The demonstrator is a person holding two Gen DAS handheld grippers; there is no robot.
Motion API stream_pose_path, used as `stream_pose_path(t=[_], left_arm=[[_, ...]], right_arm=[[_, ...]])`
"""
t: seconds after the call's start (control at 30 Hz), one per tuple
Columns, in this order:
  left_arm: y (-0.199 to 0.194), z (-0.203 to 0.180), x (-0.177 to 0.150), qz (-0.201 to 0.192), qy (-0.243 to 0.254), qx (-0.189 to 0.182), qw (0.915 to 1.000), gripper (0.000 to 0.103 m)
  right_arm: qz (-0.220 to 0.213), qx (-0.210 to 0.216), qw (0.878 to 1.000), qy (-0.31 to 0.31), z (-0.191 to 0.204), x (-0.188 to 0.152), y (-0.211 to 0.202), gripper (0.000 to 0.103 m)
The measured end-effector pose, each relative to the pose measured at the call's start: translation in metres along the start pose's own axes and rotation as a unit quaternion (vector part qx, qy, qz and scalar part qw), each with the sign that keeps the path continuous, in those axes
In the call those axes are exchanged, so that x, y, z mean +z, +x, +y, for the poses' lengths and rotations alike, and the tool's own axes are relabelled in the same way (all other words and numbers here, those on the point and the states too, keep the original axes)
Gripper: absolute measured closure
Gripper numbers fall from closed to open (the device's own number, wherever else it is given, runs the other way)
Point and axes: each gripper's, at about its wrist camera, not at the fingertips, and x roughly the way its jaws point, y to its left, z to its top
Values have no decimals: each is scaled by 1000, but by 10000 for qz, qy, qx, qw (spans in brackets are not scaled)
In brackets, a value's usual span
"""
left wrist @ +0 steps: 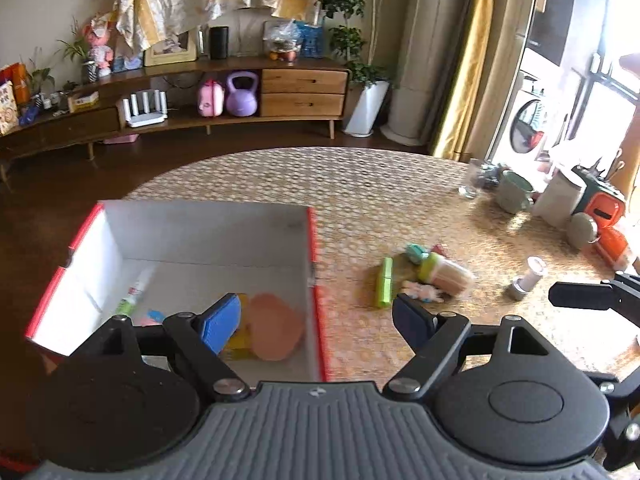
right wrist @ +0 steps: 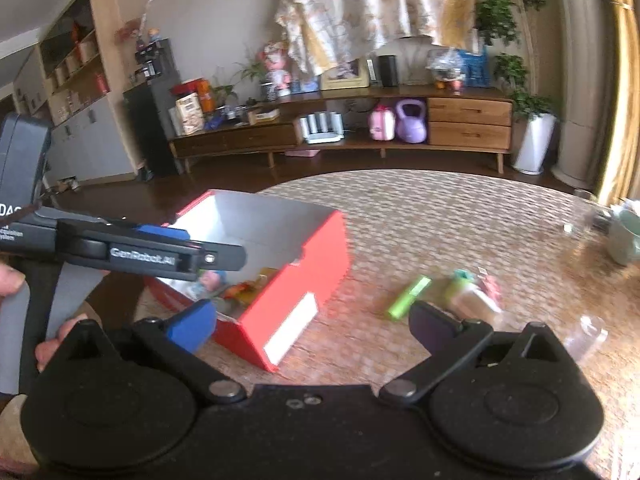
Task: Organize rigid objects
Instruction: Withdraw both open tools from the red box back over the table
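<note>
Lower frame, both views: left gripper [left wrist: 316, 320] and right gripper [right wrist: 314, 326] spread apart, holding nothing. Centre-left: red box [left wrist: 316, 248] on woven table [left wrist: 360, 184]. Contents clear only from left wrist: peach disc [left wrist: 276, 332], tube [left wrist: 134, 292]. Right of centre: green stick [left wrist: 385, 282].

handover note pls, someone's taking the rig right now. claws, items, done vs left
Left claw: open, empty, above the near right wall of the red box.
Right claw: open, empty, over the table near the box's corner.

Done: the box already holds a tube, a peach round piece, a yellow item and a pink-blue item I can't identify.

Left: on the table right of the box, a green bar, a green-capped bottle lying on its side, a teal piece, a small pink toy, and a small white bottle further right. Suggest the green bar next; it's closest to the box.
</note>
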Motion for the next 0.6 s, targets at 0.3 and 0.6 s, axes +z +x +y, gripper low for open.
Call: stream_pose_path(t=[0.3,0.6], left_arm=[[23,-44,-8,-29,141,-370,9992,9],[65,-87,-10,-38,368,-465,9982,2]], right_arm=[[-35,-503,9981,363,-62,-23,-22,0],[-108,-1003,9932,586,-115,-38,-26,0]])
